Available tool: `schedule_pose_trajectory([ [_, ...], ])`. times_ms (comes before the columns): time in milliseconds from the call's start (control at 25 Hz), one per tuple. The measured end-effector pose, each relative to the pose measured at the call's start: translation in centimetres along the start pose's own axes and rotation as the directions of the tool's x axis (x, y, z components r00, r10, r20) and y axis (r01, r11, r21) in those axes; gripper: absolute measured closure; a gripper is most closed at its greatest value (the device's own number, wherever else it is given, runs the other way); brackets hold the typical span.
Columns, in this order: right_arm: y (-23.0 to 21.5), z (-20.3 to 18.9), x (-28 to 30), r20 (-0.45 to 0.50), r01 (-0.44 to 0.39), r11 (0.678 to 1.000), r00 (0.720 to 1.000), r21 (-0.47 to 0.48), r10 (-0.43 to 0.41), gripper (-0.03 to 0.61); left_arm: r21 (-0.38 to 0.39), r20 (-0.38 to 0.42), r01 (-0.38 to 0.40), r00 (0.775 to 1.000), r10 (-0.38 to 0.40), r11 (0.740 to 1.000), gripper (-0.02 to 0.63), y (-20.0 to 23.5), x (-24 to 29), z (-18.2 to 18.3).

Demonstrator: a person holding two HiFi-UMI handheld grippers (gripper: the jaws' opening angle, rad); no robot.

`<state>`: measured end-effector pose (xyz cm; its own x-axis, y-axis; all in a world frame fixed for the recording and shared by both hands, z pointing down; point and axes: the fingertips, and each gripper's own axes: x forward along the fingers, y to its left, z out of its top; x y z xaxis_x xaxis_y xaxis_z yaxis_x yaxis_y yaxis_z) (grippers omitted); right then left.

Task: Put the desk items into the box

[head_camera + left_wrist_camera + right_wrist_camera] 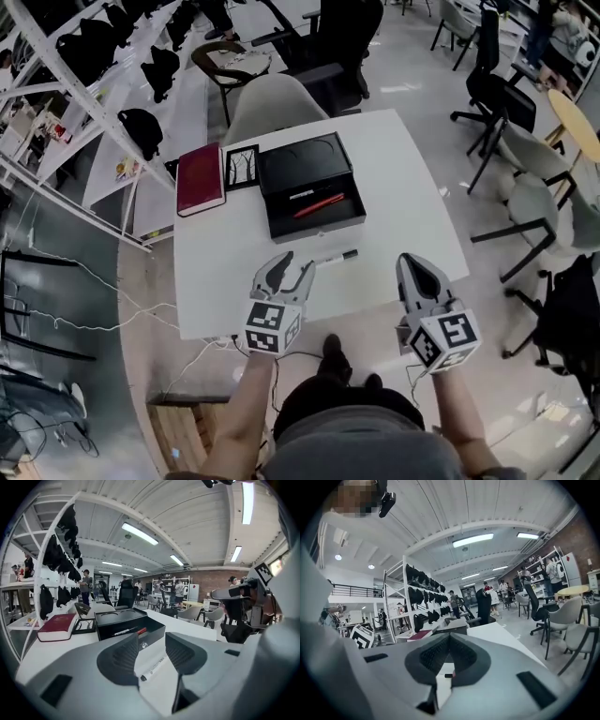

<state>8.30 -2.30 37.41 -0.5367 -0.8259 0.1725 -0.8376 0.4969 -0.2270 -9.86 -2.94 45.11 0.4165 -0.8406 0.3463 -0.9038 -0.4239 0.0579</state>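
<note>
An open black box point(319, 226) stands mid-table with its lid point(304, 161) lying flat behind it. A red pen point(318, 204) and a dark pen lie inside. In front of the box a white marker point(335, 256) with a black cap lies on the white table point(412, 197). My left gripper point(292, 269) is open just short of the marker's left end, and the marker point(155, 666) shows on the table beyond its jaws. My right gripper point(413, 268) hovers shut and empty at the table's near right edge. A maroon book point(199, 178) and a small picture frame point(242, 168) lie left of the box.
A pale chair point(272, 103) stands at the table's far side, with office chairs point(497, 94) and a round table to the right. White shelving point(84, 103) with dark bags runs along the left. Cables lie on the floor at the left.
</note>
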Motion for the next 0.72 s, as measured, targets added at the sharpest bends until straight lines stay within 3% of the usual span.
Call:
schedule_pose_trajectory([
  [240,-1.1,-0.5,0.8,-0.013,0.065,0.998,0.998,0.017,-0.065,0.574,0.084,-0.112,0.144,0.985,-0.135,0.986,0.44,-1.3,3.0,-1.7],
  [720,-2.3,-1.3,0.8,-0.032,0.163,0.986,0.986,0.038,-0.162,0.574,0.214,-0.351,0.37,0.893,-0.283,0.904,0.44,-2.9,6.3,-5.9],
])
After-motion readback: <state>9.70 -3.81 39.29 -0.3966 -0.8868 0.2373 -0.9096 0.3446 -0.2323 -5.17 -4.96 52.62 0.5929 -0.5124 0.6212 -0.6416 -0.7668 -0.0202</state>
